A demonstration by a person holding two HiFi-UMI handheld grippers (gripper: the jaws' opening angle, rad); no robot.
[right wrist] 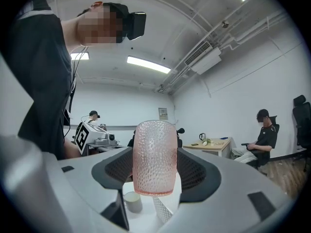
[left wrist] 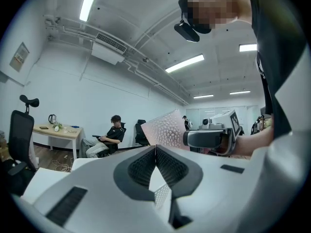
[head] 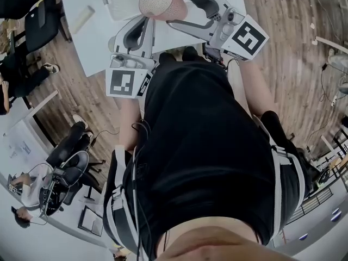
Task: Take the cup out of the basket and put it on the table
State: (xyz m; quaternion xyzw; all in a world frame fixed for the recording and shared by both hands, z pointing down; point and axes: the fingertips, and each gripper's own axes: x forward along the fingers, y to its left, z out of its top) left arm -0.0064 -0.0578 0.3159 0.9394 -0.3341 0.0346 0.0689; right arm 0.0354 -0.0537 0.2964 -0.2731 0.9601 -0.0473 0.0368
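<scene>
The white counter (head: 98, 48) fills the top of the head view, lying under the jaws of both tools. The right tool (head: 180, 7) is pinching the pink dimpled cup (right wrist: 154, 154) by its sides. The cup is upright, long axis vertical, its base held clear above the counter. The left tool (left wrist: 155, 152) sits just beside it, jaws pressed together on nothing. No basket shows in any view, so the lift-out looks done. What is left, I judge, is a straight lowering — the counter lies directly below the cup's base. A small white round thing (right wrist: 132, 201) sits on the counter below and a little to one side — worth missing.
</scene>
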